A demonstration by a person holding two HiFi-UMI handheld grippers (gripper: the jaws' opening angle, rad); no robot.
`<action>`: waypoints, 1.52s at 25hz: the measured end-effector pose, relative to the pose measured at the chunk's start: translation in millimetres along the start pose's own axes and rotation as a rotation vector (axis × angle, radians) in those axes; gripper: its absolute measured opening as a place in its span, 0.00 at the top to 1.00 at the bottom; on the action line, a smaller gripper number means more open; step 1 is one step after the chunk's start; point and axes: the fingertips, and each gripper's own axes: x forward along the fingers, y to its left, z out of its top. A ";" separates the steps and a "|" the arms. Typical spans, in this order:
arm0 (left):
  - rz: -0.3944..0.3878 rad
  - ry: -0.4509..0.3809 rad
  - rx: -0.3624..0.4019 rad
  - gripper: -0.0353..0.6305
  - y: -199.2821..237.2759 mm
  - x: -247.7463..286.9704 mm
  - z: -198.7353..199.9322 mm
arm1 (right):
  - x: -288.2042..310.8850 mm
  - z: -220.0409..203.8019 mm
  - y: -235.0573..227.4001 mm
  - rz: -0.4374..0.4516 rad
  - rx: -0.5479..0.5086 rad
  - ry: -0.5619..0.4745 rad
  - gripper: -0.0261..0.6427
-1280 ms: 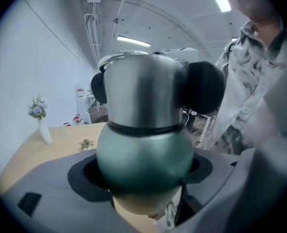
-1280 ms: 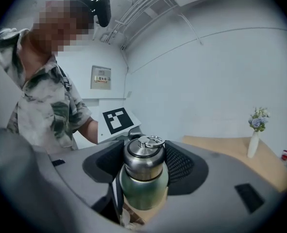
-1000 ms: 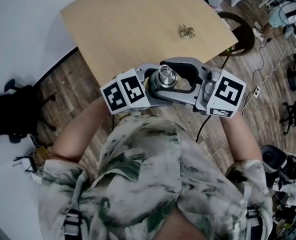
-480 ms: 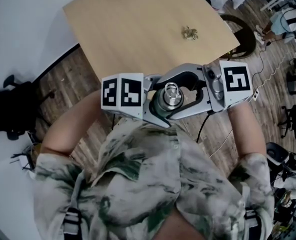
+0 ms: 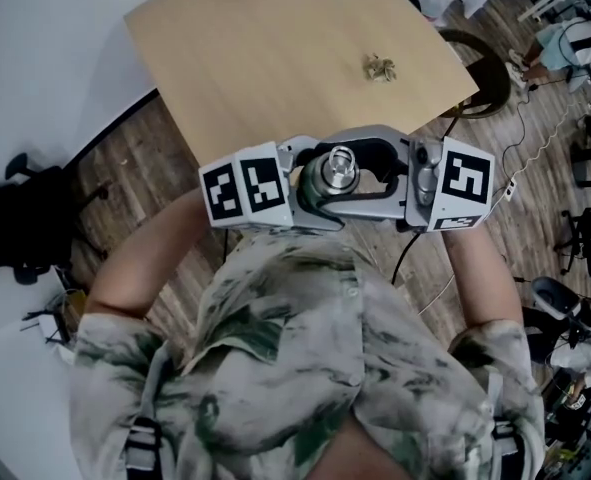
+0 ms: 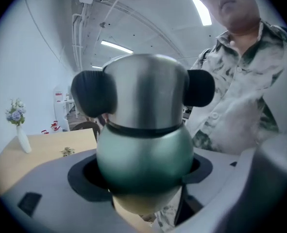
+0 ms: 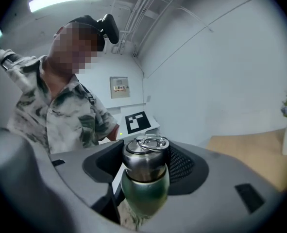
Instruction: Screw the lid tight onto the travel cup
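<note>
**Steel lid above, green body below**

Held off the surface (image 5: 265,58) near the person's chest, the travel cup (image 6: 143,149) is standing roughly upright. The left claw (image 6: 143,176) is clenching its green body low down. From the opposite side, the right claw (image 7: 145,166) is grasping the lid (image 7: 144,152) higher up, so any tightening twist is probably going about that upright axis.

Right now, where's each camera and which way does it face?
Head view: on the person's head, looking steeply down; shirt, forearms, left gripper and right gripper holding the cup near the table.
Left gripper view: on that gripper, along its jaws shut on the cup's body; shirt at right.
Right gripper view: on that gripper, along its jaws at the lid; shirt at left.
Shared: both gripper views show cup, table, vase.
</note>
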 end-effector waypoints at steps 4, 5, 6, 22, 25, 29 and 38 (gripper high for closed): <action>0.115 0.023 -0.037 0.36 22.4 -2.5 -7.8 | -0.1 -3.2 -20.3 -0.158 0.012 -0.019 0.54; 0.132 0.027 -0.042 0.36 25.4 -2.8 -8.8 | -0.4 -3.5 -23.1 -0.185 0.015 -0.024 0.54; 0.143 0.029 -0.046 0.36 27.3 -2.8 -9.4 | -0.8 -3.7 -24.9 -0.206 0.017 -0.029 0.54; -0.357 -0.110 0.121 0.36 -59.1 -13.9 24.8 | 6.1 16.6 38.7 0.236 -0.056 0.065 0.49; -0.380 -0.106 0.133 0.36 -60.4 -14.6 27.3 | 6.7 20.9 42.6 0.261 -0.059 0.049 0.54; -0.317 -0.089 0.115 0.36 -49.4 -13.7 22.1 | 7.0 16.5 33.2 0.176 -0.072 0.053 0.55; -0.113 -0.059 0.042 0.36 -13.2 -6.3 6.8 | 5.6 3.3 5.3 -0.044 -0.096 0.030 0.55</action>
